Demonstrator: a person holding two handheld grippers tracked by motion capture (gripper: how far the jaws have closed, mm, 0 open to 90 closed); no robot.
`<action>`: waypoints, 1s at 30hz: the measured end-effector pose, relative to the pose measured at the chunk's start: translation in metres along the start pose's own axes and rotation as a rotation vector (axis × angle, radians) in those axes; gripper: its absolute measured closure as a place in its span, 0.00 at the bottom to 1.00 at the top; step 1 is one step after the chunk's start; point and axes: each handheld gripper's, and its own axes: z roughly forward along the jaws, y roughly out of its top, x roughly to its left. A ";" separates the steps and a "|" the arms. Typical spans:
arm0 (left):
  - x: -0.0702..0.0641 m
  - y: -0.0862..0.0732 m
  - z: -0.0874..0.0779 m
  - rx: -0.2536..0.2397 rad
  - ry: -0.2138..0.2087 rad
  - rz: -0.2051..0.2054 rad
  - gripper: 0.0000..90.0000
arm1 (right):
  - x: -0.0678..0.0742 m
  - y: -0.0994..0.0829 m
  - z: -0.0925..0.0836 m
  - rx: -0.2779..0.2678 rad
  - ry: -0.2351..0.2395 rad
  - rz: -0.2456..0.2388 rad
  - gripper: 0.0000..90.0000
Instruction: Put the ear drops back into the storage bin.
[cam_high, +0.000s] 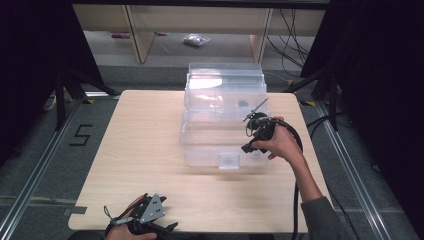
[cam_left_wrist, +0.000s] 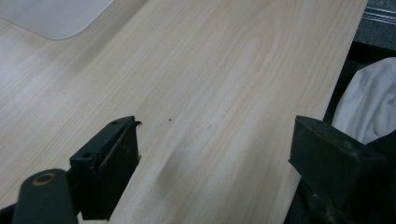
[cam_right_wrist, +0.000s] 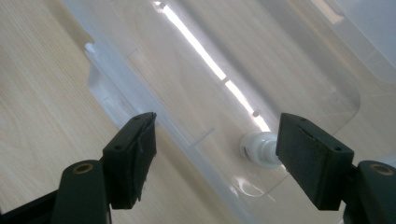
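A clear plastic storage box (cam_high: 210, 142) stands in the middle of the wooden table (cam_high: 145, 150), its lid (cam_high: 225, 80) raised at the back. My right gripper (cam_high: 255, 137) is held at the box's right side, above the rim. In the right gripper view the right gripper (cam_right_wrist: 217, 121) is open, looking down past the box rim (cam_right_wrist: 135, 100) at a small white rounded object (cam_right_wrist: 258, 148) on the box floor. My left gripper (cam_high: 167, 227) rests low at the table's front edge. The left gripper (cam_left_wrist: 215, 128) is open over bare wood, with nothing between its fingers.
Just right of my left gripper runs the table's front edge (cam_left_wrist: 327, 107), with white cloth (cam_left_wrist: 369, 100) beyond it. A corner of the clear box (cam_left_wrist: 56, 18) shows far off. Wooden shelf legs (cam_high: 140, 35) and cables (cam_high: 292, 35) stand on the floor behind the table.
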 end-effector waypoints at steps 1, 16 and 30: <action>0.000 0.000 0.000 0.000 0.000 0.001 0.17 | 0.000 -0.001 0.000 -0.009 0.001 -0.013 0.32; 0.000 0.000 0.000 -0.006 0.002 -0.005 0.17 | 0.012 -0.016 -0.002 -0.069 0.021 -0.026 0.31; 0.000 0.000 0.001 0.000 0.001 -0.015 0.17 | 0.027 -0.037 -0.001 -0.181 0.046 -0.001 0.29</action>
